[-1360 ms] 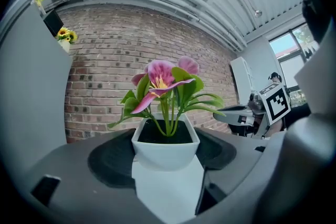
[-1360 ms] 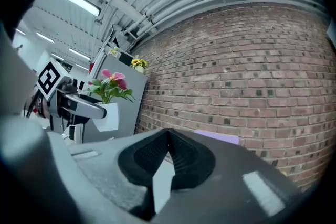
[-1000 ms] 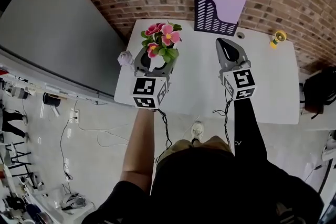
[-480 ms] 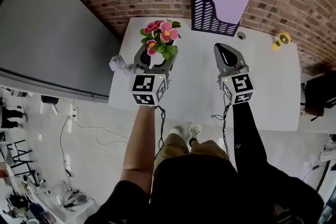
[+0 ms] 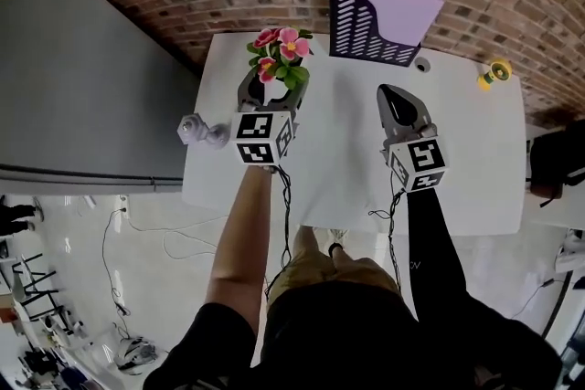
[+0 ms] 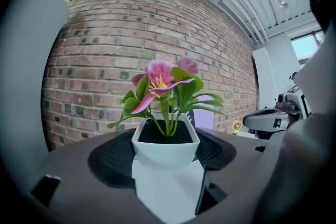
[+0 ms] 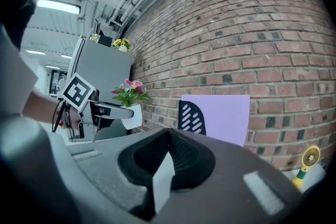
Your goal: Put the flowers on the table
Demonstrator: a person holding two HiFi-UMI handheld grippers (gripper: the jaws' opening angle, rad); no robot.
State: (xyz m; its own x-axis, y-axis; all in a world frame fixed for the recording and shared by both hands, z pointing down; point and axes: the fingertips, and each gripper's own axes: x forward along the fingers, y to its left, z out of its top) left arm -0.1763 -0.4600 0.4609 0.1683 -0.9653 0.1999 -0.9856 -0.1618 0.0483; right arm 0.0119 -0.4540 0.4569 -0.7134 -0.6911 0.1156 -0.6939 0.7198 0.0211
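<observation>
A white square pot of pink flowers with green leaves sits between the jaws of my left gripper, which is shut on its two sides. In the head view the pot hangs over the back left part of the white table; whether it touches the top is hidden. The right gripper view shows the pot held up in the air at the left. My right gripper is over the table's middle, shut with nothing in it.
A purple file holder stands at the table's back against the brick wall. A small yellow object lies at the back right, with a small round thing near the holder. A pale grey object sits by the table's left edge.
My left gripper has carried the pot a little farther toward the wall over the table's back left. The right gripper has hardly moved. The head view has shifted.
</observation>
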